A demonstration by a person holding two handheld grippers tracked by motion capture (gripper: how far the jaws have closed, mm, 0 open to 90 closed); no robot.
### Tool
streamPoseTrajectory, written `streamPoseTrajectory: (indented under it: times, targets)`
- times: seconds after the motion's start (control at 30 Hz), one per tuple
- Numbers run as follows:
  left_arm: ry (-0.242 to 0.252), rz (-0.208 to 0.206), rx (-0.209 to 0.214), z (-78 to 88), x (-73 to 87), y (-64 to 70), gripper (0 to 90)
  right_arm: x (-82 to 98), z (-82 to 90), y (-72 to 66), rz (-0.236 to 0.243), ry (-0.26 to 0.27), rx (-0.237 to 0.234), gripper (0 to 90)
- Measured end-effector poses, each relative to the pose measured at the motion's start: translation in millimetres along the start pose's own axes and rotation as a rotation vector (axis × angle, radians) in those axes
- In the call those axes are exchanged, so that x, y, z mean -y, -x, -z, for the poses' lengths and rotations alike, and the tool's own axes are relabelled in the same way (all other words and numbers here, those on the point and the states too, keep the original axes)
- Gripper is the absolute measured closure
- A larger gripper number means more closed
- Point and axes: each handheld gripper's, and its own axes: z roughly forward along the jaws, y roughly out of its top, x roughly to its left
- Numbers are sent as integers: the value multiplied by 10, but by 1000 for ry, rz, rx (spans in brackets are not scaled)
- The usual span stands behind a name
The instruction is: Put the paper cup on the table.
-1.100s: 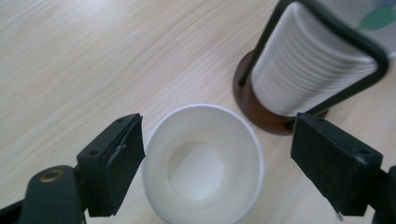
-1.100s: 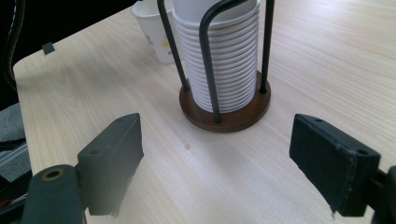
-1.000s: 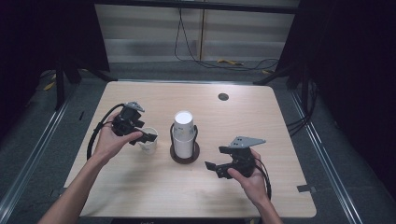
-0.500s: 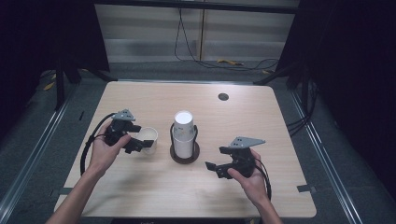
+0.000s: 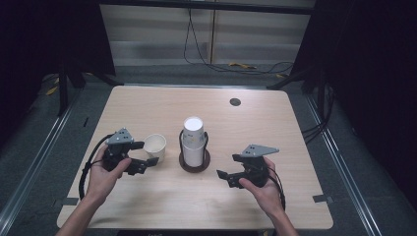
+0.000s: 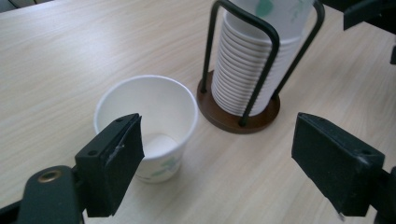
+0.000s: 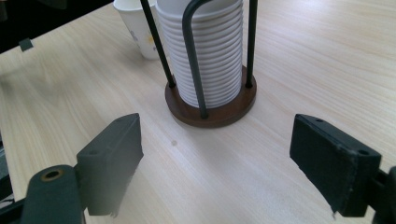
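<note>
Standing cup: paper cup (image 5: pixel 154 145) upright at nine o'clock of cup holder (image 5: pixel 194 162)
Left gripper (image 5: pixel 145 153): jaws apart, just beside cup
Right gripper (image 5: pixel 229 169): jaws apart, holding nothing

I see the cup stack (image 5: pixel 193 142) in its holder (image 5: pixel 194 162) mid-tabletop (image 5: pixel 275 128); a single cup (image 5: pixel 154 147) stands just left of it, nearer the left edge.

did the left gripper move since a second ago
Yes. The left gripper has drawn back toward the person, away from the wire-framed stack of white paper cups, leaving the single white paper cup standing.
</note>
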Motion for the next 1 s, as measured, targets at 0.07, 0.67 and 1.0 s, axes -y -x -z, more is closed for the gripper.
streamPoseTrajectory:
  times: [0.07, 0.67, 1.0]
  targets:
    - [1, -5, 4, -3, 40, 54, 167, 13, 11, -2, -2, -6, 5, 163]
    - [-9, 29, 4, -120, 419, 338, 167, 135, -65, -87, -38, 19, 30, 163]
    - [8, 86, 19, -164, 611, 312, 167, 248, -86, -37, -72, 3, 77, 159]
